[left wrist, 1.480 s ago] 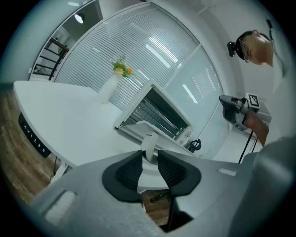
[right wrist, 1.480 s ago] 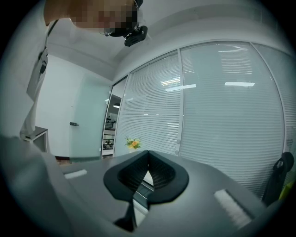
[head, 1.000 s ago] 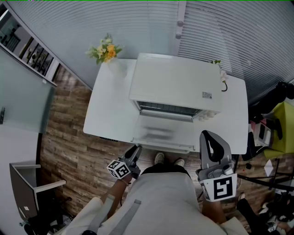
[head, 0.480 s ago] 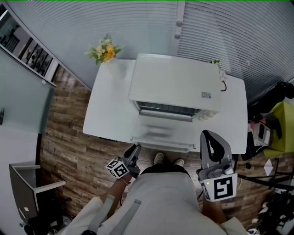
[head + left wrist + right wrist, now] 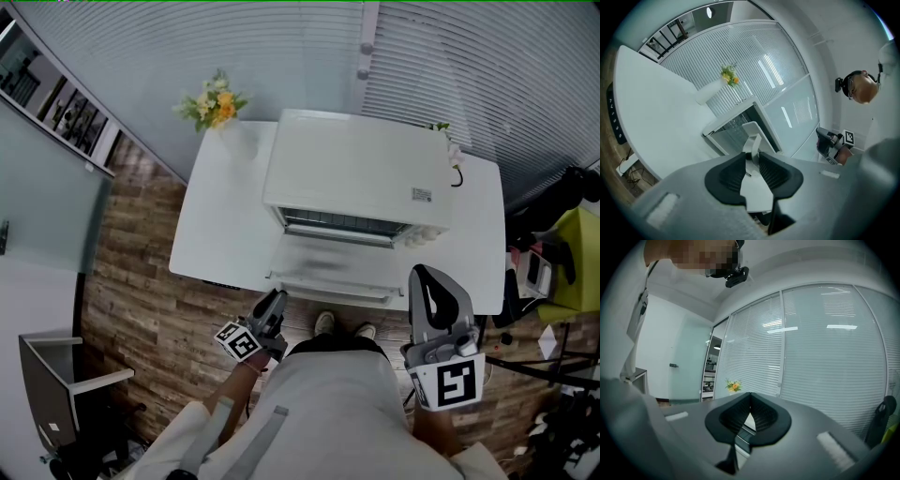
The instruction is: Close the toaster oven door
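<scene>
The left gripper (image 5: 275, 302) has risen a little, and the door (image 5: 328, 281) of the toaster oven (image 5: 361, 169) on the table (image 5: 220, 225) has tipped up with it. Its jaws clamp the door handle (image 5: 752, 138). The right gripper (image 5: 750, 399) waits closed and empty. I'd say closing has barely begun.

Left gripper (image 5: 751, 155) level, clamped, right gripper (image 5: 750, 394) closed, level
</scene>
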Demonstrator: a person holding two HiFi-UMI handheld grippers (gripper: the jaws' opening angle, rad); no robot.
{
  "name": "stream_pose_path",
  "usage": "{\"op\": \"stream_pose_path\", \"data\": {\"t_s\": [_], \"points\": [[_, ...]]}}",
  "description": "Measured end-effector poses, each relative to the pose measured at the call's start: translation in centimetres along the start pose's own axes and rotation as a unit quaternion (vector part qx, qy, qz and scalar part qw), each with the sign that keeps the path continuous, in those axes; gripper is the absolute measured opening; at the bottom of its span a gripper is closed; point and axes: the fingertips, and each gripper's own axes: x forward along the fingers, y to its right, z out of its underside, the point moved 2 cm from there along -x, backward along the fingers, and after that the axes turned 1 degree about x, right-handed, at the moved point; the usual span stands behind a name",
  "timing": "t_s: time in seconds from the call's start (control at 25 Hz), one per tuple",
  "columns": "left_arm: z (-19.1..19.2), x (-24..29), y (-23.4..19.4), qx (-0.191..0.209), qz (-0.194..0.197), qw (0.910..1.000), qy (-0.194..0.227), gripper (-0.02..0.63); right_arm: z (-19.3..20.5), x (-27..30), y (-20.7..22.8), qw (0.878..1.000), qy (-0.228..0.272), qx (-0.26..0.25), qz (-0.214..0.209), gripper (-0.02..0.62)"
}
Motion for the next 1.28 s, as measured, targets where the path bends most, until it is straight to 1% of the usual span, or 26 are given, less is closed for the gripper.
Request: {"op": "stream_pose_path", "data": {"t_s": [0.12,0.28,0.52,1.28], "points": [[-0.2,0.1,0.2,-0.006,0.005,1.0000,0.001,0.097,-0.2,0.0,-0.1,1.000,0.000,0.006,0.002,0.004],[-0.1,0.0,0.0,-0.013,0.006,0.9999,-0.004,0.091,-0.1,-0.1,-0.1,1.000,0.001,-0.002,-0.001,0.003],[-0.1,0.0,0.0,-0.032,0.011,0.9994,0.006,0.080,-0.3,-0.2,-0.2,1.000,0.002,-0.003,-0.001,0.003],[-1.8,1.3,0.8,-0.045,0.028,0.9984,0.022,0.084,0.0,-0.1,0.1,1.000,0.001,-0.001,-0.001,0.003]]}}
